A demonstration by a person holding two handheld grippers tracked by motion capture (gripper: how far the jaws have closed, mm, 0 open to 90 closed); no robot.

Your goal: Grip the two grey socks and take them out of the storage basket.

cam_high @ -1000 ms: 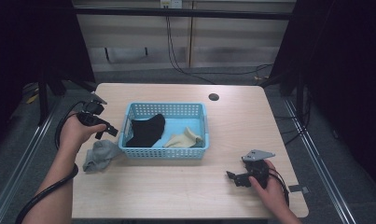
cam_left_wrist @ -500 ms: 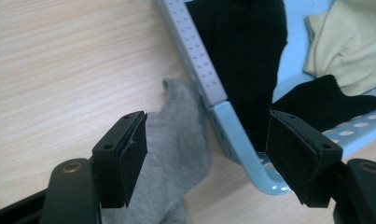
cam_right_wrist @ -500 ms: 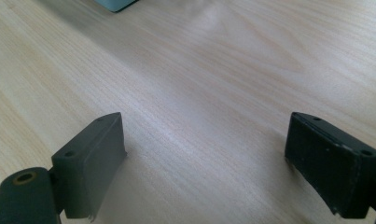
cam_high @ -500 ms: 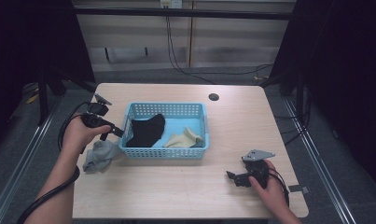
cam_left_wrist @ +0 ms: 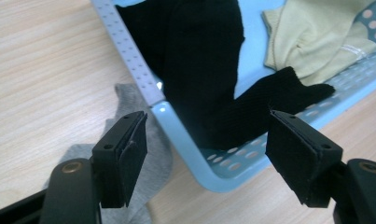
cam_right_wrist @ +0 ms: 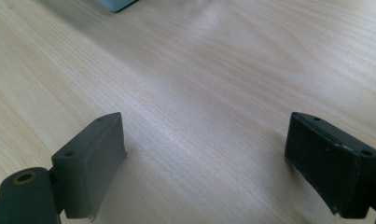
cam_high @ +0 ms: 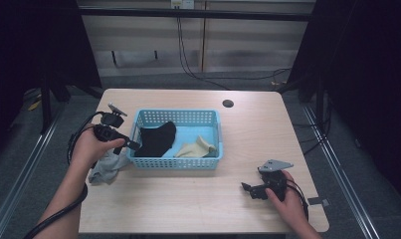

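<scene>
A black sock (cam_high: 155, 139) and a beige sock (cam_high: 194, 148) lie inside the blue basket (cam_high: 175, 162); a grey sock (cam_high: 106, 168) waits on the table just outside. The left gripper (cam_left_wrist: 206, 156), jaws spread and empty, hovers over the basket's corner. The right gripper (cam_right_wrist: 204, 161) rests spread, well apart.

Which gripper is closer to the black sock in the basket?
Left. The left gripper hangs at the basket's left rim, right beside the black sock. The right gripper rests far off near the table's front edge.

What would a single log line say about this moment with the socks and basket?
left gripper: open, jaws just opening, over light blue plastic basket corner | black sock: in basket | grey sock: on table | right gripper: open, empty
</scene>
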